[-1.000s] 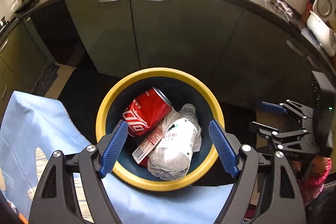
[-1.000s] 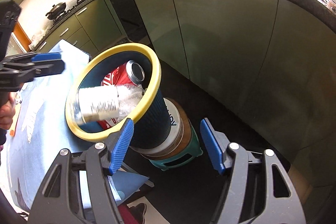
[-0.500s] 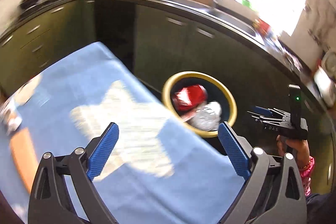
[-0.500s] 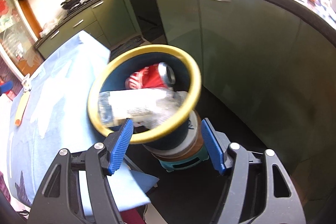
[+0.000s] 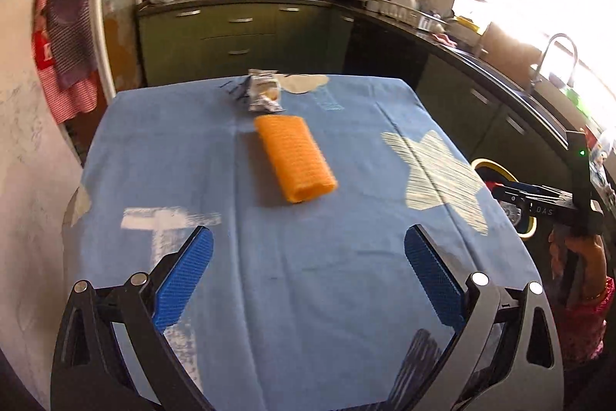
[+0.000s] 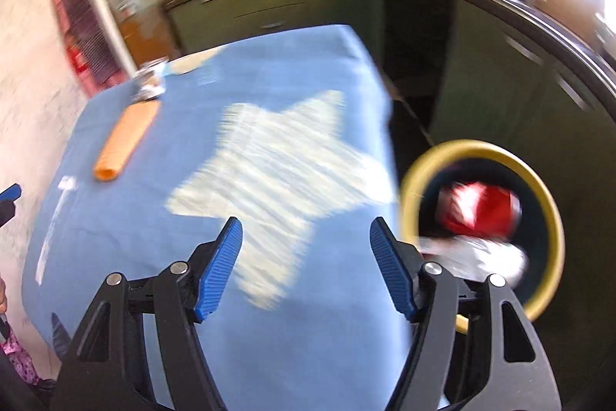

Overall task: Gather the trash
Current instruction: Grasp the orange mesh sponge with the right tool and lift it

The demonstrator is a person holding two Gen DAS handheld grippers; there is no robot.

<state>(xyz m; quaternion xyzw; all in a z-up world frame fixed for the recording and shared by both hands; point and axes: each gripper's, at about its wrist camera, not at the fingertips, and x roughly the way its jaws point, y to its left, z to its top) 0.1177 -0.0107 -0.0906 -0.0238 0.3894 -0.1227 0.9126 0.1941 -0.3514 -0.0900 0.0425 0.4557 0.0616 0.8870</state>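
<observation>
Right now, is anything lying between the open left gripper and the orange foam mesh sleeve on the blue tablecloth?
Nothing visible does. Only bare blue tablecloth lies between the left gripper and the orange foam mesh sleeve. The crumpled clear wrapper sits beyond it.

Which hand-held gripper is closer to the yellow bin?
Right. The right hand-held gripper hangs beside the yellow bin at the table edge; the left hand-held gripper is over the table, farther away.
</observation>
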